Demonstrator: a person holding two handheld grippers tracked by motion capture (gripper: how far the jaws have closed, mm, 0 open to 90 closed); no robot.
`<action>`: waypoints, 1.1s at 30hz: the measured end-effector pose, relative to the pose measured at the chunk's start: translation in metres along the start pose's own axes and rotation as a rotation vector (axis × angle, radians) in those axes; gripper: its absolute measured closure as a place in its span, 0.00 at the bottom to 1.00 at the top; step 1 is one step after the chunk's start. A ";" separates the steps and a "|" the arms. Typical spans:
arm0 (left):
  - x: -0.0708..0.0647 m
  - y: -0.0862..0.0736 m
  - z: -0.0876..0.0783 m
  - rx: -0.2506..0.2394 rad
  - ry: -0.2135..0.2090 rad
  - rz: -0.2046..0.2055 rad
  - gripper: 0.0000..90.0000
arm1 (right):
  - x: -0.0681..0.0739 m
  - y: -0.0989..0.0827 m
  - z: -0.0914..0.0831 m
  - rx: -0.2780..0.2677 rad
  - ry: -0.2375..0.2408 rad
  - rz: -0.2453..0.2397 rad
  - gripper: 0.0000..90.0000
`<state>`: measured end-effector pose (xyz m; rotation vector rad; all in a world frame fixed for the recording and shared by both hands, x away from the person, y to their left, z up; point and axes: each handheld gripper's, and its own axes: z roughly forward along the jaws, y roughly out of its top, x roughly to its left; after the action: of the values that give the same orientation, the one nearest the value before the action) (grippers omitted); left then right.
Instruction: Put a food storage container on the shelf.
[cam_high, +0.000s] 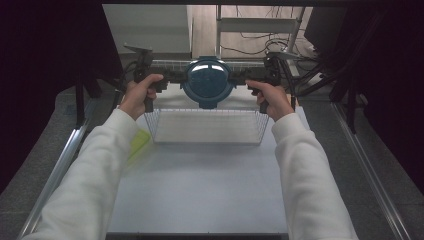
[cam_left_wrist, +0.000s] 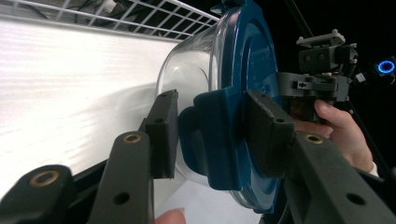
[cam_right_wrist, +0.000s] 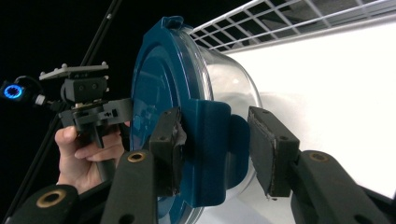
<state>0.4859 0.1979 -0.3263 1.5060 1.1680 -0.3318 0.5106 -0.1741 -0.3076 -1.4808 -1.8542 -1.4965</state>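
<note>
Holding a lidded glass container (cam_high: 208, 82) between them, the left tool (cam_high: 172, 77) and the right tool (cam_high: 243, 78) each clamped one of the blue side latches of its lid (cam_left_wrist: 247, 93). In the left gripper view the jaws pressed on either side of a latch tab (cam_left_wrist: 217, 135), one pad on the lid's face and the other against the tab's underside next to the glass bowl (cam_left_wrist: 187, 77); the right gripper view showed the same hold mirrored on the opposite tab (cam_right_wrist: 212, 149). The container hung in the air, carried level above the far end of the wire basket (cam_high: 207, 126), which stood on the white desk (cam_high: 200, 190). Judging by that, the lift and carry looked done, and what remained was lowering the container into the basket, or onto the desk past it, and letting go on both sides. Both hands would have to come down together to keep it from tipping
</note>
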 end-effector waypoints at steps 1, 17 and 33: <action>0.001 0.001 0.000 0.000 0.000 -0.004 0.63 | 0.001 0.001 0.001 -0.002 -0.007 0.005 0.63; 0.018 0.011 0.014 -0.002 0.006 -0.087 0.61 | -0.012 0.010 0.011 -0.018 -0.058 0.137 0.60; 0.019 0.009 0.018 -0.027 0.021 -0.076 0.59 | -0.013 0.007 0.012 -0.046 -0.089 0.136 0.58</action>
<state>0.5091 0.1927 -0.3405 1.4477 1.2440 -0.3512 0.5261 -0.1711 -0.3190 -1.6837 -1.7398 -1.4403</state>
